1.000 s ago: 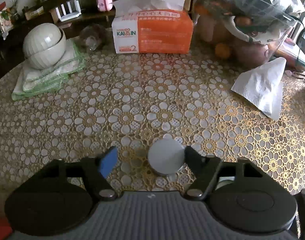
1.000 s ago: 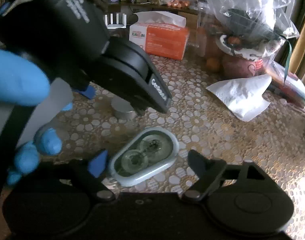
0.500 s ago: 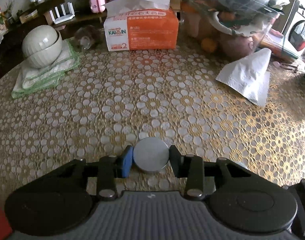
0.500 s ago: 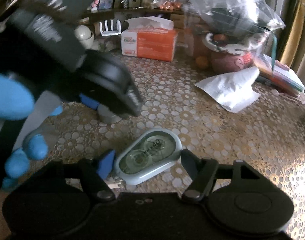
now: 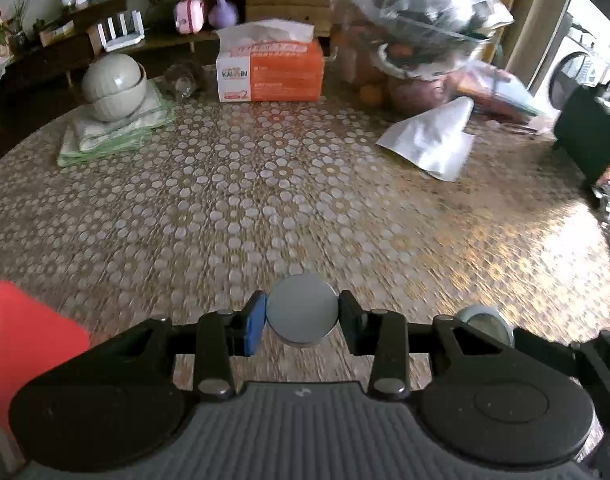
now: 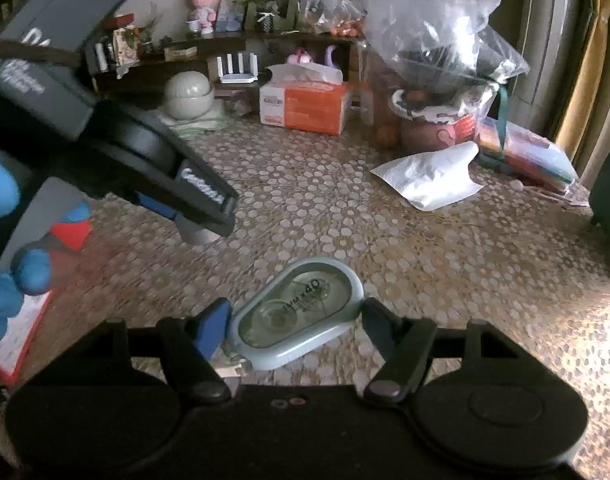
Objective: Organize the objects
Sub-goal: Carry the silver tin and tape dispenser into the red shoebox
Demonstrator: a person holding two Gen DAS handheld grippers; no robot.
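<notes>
Left wrist view: the left gripper has its jaws pinching a grey round disc by its edges, at 6 o'clock above the worktop. The rim hold is narrow, so a tilt could squirt it out.

Right wrist view: the right gripper has its jaws pinching a correction tape dispenser skewed at 6 o'clock. The curved shell may swivel and drop.
</notes>
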